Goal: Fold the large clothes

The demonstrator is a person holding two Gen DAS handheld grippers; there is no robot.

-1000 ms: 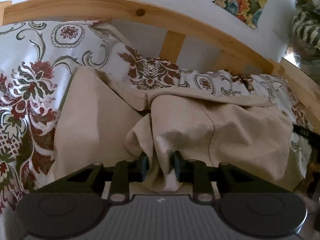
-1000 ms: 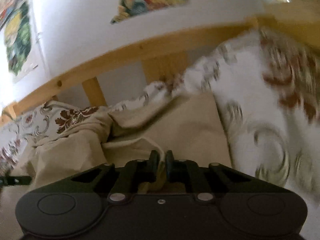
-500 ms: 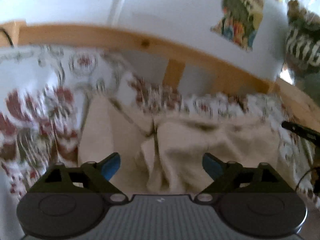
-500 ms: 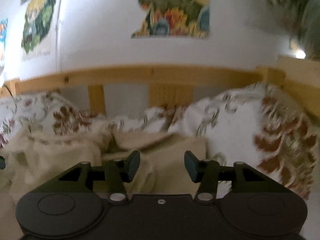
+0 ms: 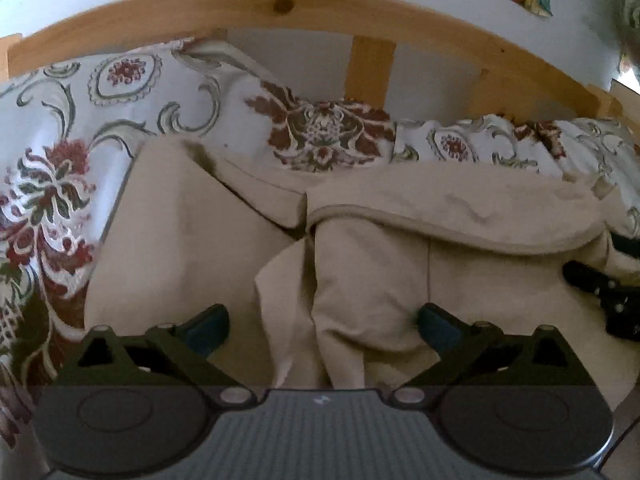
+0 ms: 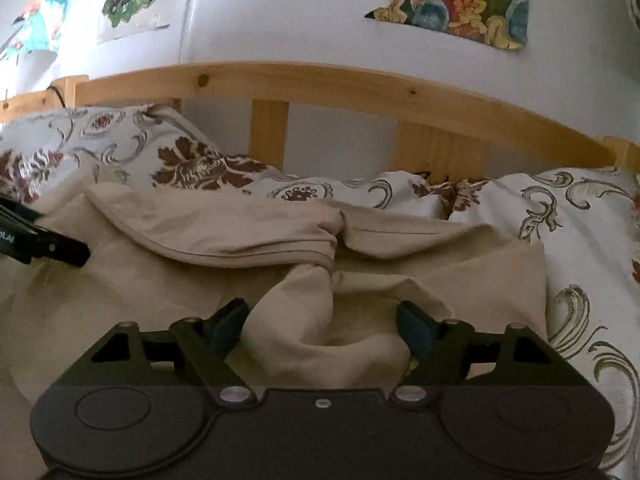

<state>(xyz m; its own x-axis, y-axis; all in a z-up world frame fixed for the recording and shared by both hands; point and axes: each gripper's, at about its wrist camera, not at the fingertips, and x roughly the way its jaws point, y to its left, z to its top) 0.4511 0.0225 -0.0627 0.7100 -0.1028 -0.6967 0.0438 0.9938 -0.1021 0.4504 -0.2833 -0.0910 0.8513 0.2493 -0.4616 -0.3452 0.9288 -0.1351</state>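
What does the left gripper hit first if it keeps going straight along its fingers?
Most likely the bunched fold of the beige garment lying between the open jaws of the left gripper, which have just been opening. Depth is unclear; the floral bedding and wooden bed rail lie well beyond.

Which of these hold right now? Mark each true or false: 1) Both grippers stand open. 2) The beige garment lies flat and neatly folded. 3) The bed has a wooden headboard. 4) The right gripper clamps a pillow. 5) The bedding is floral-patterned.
1) True: the left gripper and the right gripper both have their jaws apart, having just been opening, with bunched cloth between them but not pinched.
2) False: the beige garment lies rumpled in bunched folds.
3) True: the wooden headboard runs behind the bedding.
4) False: the right gripper grips nothing; only loose beige cloth lies between its fingers.
5) True: the floral bedding shows red and green motifs on white.
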